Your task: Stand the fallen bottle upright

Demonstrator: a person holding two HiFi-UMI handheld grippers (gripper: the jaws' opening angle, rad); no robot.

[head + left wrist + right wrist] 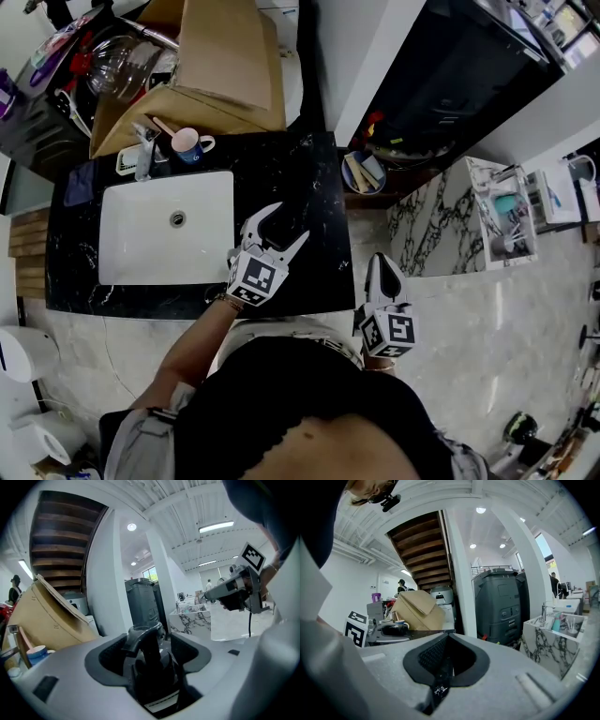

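Note:
A black pump bottle (pixel 152 665) stands upright on the black marble counter (pixel 309 178), right of the sink. From above the bottle (pixel 284 223) is a dark shape that hardly stands out against the dark stone. My left gripper (pixel 278 231) is level around the bottle, its jaws open. The bottle stands between its pads (pixel 112 656) with a little room at the side. My right gripper (pixel 384 270) hangs off the counter's right front corner, shut and empty. In the left gripper view that right gripper (pixel 207 594) shows at the right.
A white sink (pixel 122 230) fills the counter's left half, with a faucet (pixel 145 150) and a blue cup (pixel 187 145) behind it. An open cardboard box (pixel 225 66) stands at the back. A dark grey bin (pixel 501 602) and a marble-patterned stand (pixel 441 220) are to the right.

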